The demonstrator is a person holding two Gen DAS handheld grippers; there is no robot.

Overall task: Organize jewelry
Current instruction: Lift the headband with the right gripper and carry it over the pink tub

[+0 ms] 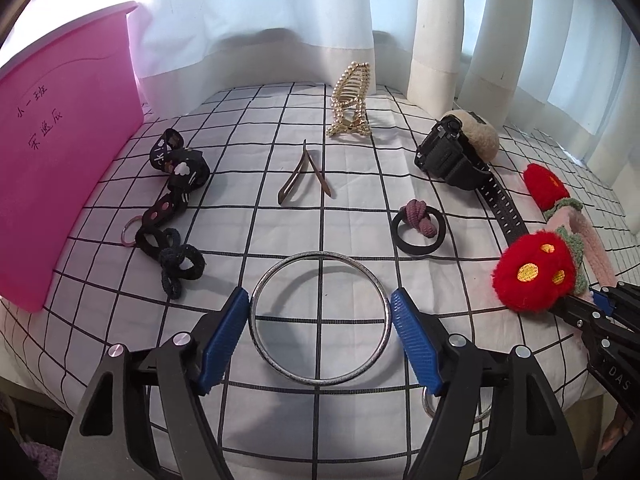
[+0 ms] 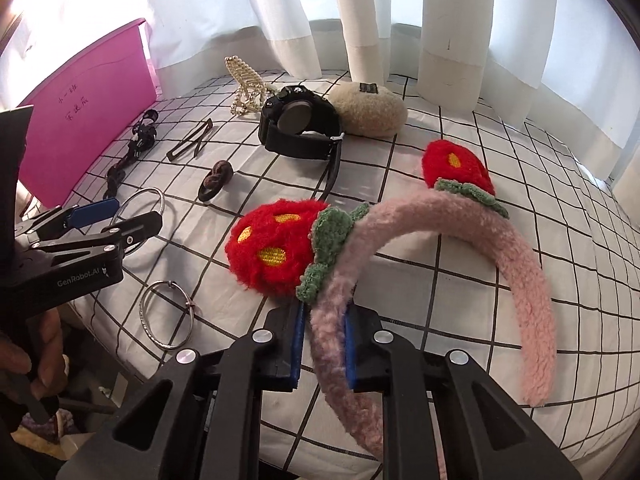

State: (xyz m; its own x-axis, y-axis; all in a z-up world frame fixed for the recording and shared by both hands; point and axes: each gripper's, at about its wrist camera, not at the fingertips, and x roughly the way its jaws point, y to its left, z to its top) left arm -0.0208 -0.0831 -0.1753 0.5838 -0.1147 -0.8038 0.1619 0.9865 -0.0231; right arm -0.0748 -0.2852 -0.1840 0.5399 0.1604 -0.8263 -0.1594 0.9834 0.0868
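Note:
A silver bangle (image 1: 320, 318) lies on the checked cloth between the blue pads of my left gripper (image 1: 320, 332); the pads touch its two sides. In the right wrist view the bangle (image 2: 144, 208) and my left gripper (image 2: 116, 220) show at the left. My right gripper (image 2: 322, 344) is shut on the pink fluffy headband (image 2: 400, 248) with red strawberry ears, near its left ear (image 2: 276, 248). It also shows in the left wrist view, where the headband (image 1: 560, 248) sits at the right and the right gripper (image 1: 600, 308) is at its end.
A pink box (image 1: 60, 168) stands at the left. On the cloth lie black hair ties (image 1: 172, 208), a bronze clip (image 1: 306, 176), a pearl claw clip (image 1: 352, 100), a black watch (image 1: 452, 156), a beige plush clip (image 2: 368, 112), a knotted hair tie (image 1: 418, 226) and a second thin bangle (image 2: 168, 316).

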